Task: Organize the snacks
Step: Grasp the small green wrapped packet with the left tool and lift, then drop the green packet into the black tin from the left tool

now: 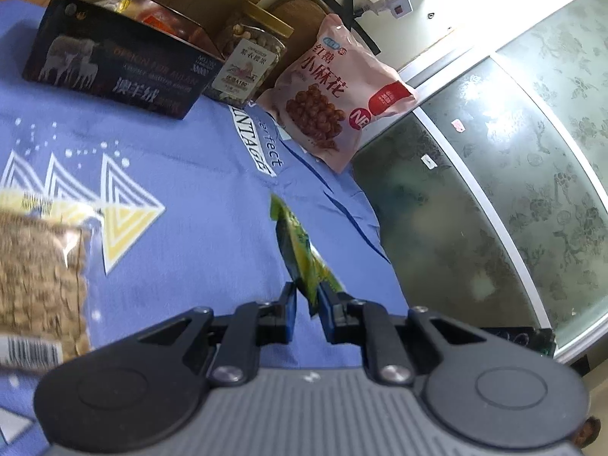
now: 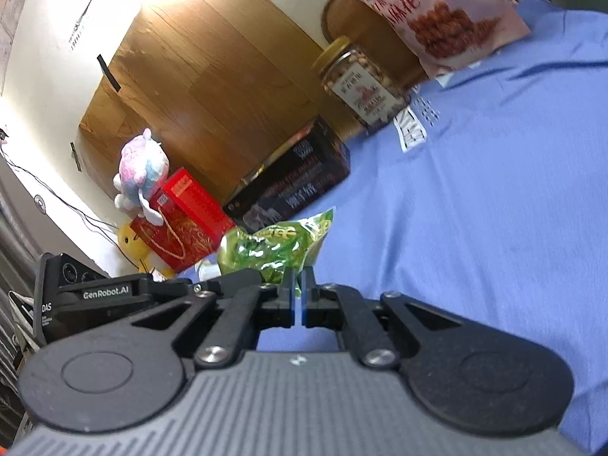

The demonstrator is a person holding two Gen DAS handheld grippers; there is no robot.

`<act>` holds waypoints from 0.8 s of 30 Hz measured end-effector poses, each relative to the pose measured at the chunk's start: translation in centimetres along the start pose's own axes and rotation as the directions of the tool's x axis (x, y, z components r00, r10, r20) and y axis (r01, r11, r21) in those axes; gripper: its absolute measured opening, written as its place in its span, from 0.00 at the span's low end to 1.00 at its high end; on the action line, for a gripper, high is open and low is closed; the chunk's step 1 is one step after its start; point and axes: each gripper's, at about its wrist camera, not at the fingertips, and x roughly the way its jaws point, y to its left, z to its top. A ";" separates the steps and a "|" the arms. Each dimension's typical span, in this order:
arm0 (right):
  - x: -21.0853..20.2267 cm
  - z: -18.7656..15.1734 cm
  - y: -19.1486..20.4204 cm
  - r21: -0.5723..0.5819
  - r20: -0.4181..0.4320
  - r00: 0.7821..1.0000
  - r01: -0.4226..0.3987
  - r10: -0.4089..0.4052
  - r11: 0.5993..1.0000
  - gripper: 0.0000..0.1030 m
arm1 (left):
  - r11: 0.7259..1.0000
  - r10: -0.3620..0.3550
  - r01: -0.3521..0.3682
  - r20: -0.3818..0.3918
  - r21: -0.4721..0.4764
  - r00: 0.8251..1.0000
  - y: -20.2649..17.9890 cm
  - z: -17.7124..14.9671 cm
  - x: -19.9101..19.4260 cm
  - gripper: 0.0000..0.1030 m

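My left gripper is shut on a green snack packet, held edge-on above the blue cloth. In the right wrist view the same green packet shows, with the left gripper's body at its left; my right gripper has its jaws nearly together right at the packet's near edge, and whether it pinches it I cannot tell. A dark open box, a nut jar and a pink snack bag stand at the back.
A clear bag of brown snacks lies at the left. A frosted glass door is on the right. A red gift bag and plush toys stand left of the box, before a wooden panel.
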 end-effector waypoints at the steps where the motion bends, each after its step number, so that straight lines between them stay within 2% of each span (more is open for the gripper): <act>1: 0.3 0.4 0.1 -0.008 -0.003 1.000 -0.001 0.001 1.000 0.05 | 1.000 0.003 -0.003 0.003 0.002 1.000 0.0 0.4 0.0 0.13; 4: 1.8 2.1 0.8 -0.035 -0.010 1.000 -0.012 0.012 0.999 0.05 | 1.000 0.004 -0.004 0.028 0.014 1.000 0.1 2.4 -0.5 0.13; 8: 5.0 5.2 2.4 -0.091 -0.005 0.999 -0.047 0.046 0.995 0.05 | 0.999 0.024 -0.027 0.099 0.038 0.995 0.0 6.0 -1.5 0.13; 14: 12.4 10.0 4.3 -0.191 -0.027 0.994 -0.105 0.102 0.976 0.05 | 0.991 0.108 -0.123 0.217 0.058 0.970 1.2 12.9 -2.4 0.13; 15: 13.8 10.9 4.5 -0.198 -0.028 0.994 -0.112 0.108 0.974 0.05 | 0.989 0.127 -0.142 0.229 0.051 0.965 1.8 14.1 -2.2 0.13; 17: 16.5 12.4 4.7 -0.216 -0.017 0.994 -0.111 0.110 0.970 0.05 | 0.980 0.171 -0.189 0.244 0.054 0.955 3.1 16.7 -1.3 0.21; 18: 17.8 12.9 4.7 -0.243 -0.012 0.996 -0.089 0.089 0.966 0.05 | 0.974 0.200 -0.219 0.247 0.050 0.948 3.9 18.1 -0.4 0.23; 20: 20.7 13.3 4.8 -0.307 -0.035 0.999 -0.016 0.006 0.951 0.12 | 0.955 0.282 -0.296 0.235 0.025 0.930 5.8 20.1 1.5 0.38; 22: 22.1 13.0 4.3 -0.358 -0.059 0.996 0.047 -0.073 0.932 0.15 | 0.912 0.401 -0.411 0.218 0.000 0.890 7.4 20.8 2.8 0.39; 23: 21.7 12.9 4.0 -0.366 -0.052 0.994 0.066 -0.091 0.928 0.15 | 0.898 0.430 -0.439 0.210 -0.005 0.878 7.7 20.8 3.0 0.37; 24: 20.8 12.8 3.6 -0.359 -0.036 0.996 0.057 -0.075 0.931 0.15 | 0.905 0.415 -0.425 0.219 -0.001 0.883 7.8 20.5 2.4 0.37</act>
